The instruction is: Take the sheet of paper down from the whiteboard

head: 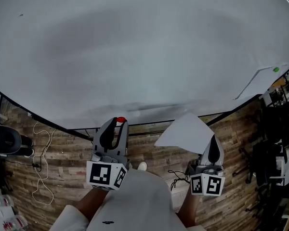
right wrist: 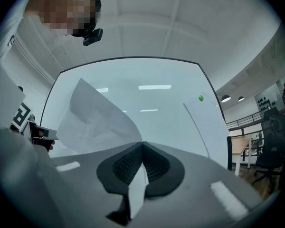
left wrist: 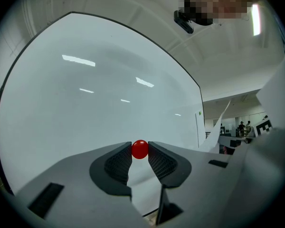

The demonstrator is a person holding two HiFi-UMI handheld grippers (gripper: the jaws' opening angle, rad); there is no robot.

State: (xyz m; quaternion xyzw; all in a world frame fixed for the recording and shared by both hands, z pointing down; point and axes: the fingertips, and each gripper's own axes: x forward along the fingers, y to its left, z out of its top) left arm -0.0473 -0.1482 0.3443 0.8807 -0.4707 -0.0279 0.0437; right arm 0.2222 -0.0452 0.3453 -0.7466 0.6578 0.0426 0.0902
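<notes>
red ball magnet (left wrist: 139,149) sits pinched between the tips of the left gripper (head: 116,122), pads pressing on both sides, so that gripper is closed on the magnet. likely reason: it's the kind of pin that holds paper to the whiteboard (head: 135,47), and keeping it gripped off the surface leaves nothing clamping the sheet.

right gripper (head: 212,143) has its jaws shut together on one edge of the sheet of paper (head: 183,131). the sheet fans up and to the left from the grip, curled, in front of the board's lower frame and over the wood-look floor (head: 62,148). no magnet on it that i can see. judgement: sheet is off the board and carried by the right gripper alone, task near done. edge grip makes sense, thin paper only gives an edge to bite.

view differences:
- head view shows both grippers at once, well apart, left one near the lower frame of the board.
- left gripper view shows the magnet squeezed at the very tips, which head view only hints at.
- right gripper view shows paper running down through the shut jaws, plus creases in the sheet.
- second sheet (head: 260,81) is pinned at the right end of the board by a green magnet (head: 276,70), untouched.
</notes>
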